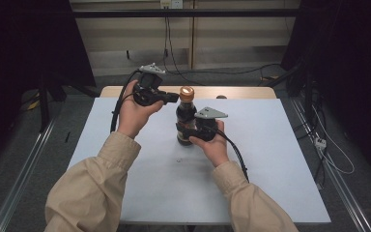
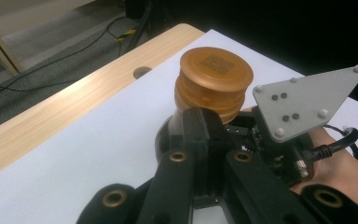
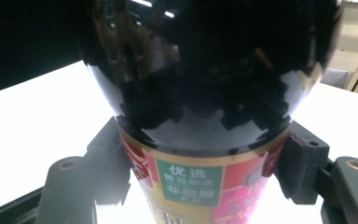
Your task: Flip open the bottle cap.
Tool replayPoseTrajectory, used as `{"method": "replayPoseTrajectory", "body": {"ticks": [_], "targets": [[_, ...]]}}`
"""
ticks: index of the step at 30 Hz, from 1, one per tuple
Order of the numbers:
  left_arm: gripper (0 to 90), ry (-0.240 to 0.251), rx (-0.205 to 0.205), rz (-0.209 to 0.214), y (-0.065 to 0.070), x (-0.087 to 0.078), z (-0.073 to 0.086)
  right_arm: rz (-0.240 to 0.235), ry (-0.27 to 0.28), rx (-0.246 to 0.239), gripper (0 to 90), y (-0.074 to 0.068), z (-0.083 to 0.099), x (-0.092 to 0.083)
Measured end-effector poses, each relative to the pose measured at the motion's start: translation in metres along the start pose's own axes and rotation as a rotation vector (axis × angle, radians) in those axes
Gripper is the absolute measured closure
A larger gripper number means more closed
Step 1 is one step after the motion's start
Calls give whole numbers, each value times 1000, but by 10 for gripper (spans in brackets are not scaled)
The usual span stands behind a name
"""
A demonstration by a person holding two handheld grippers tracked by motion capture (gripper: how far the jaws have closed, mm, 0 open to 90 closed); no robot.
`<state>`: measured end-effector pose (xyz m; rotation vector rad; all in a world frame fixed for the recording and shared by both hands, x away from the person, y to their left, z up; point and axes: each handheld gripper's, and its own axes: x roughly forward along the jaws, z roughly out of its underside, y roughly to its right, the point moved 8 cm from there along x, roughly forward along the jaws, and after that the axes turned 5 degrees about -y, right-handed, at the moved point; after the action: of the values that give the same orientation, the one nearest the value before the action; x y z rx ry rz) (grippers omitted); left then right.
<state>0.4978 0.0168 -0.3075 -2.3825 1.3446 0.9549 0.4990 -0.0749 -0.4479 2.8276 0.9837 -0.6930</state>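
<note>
Glossy dark bottle (image 3: 205, 93) clamped by right tool (image 3: 205, 172); left tool (image 2: 205, 140) apparently closed under its ribbed cap (image 2: 214, 81).

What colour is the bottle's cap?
The cap is amber-brown, clearest in the left gripper view.

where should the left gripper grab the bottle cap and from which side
Grip the gold cap across its ribbed side wall, coming in level from the left gripper's side. The bottle stands upright, held at the label by the right gripper.

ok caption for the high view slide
Right tongs clamp a dark sauce bottle while left tongs sit closed at its copper cap.
</note>
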Motion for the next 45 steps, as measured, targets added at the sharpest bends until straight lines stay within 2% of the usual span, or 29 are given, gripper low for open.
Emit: {"method": "replayPoseTrajectory", "body": {"ticks": [9, 11, 30, 45], "targets": [[900, 8, 3, 6, 1, -1, -3, -4, 2, 4, 306, 0, 1, 0], [900, -3, 10, 1, 2, -1, -3, -4, 2, 4, 306, 0, 1, 0], [900, 17, -10, 20, 2, 0, -8, -10, 7, 16, 304, 1, 1, 1], [900, 15, -3, 14, 3, -1, -15, -13, 10, 24, 303, 2, 2, 1]]}}
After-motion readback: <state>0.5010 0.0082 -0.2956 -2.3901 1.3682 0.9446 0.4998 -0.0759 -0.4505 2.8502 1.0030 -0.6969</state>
